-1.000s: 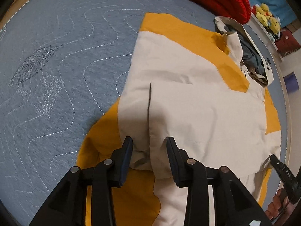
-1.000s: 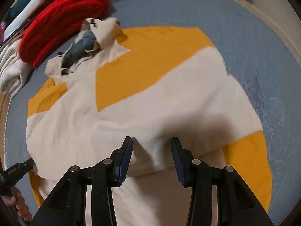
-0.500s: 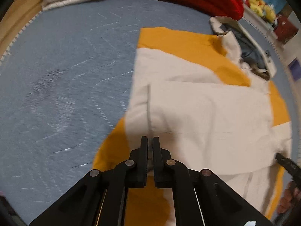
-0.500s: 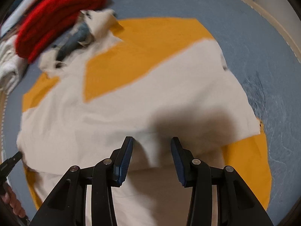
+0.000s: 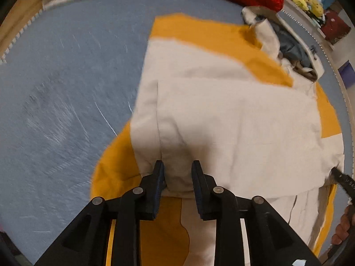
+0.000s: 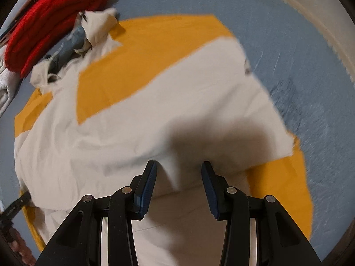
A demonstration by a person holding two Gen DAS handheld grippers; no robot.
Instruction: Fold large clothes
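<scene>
Blue quilted bed cover (image 5: 66, 84) lies under everything. Left fingers (image 5: 159, 177) are spread, with the folded cream edge of the jacket (image 5: 221, 115) between them. Right fingers (image 6: 150, 177) are spread wide over its cream cloth. Red knit (image 6: 51, 20) lies past the jacket's collar.

A blue quilted bed cover (image 5: 66, 84) with pale trim; beyond it, blurred, perhaps a shelf (image 5: 310, 6).

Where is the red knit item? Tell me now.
The red knit item sits at the upper left of the right wrist view, at the far edge of the blue quilt, beside the jacket's hood.
</scene>
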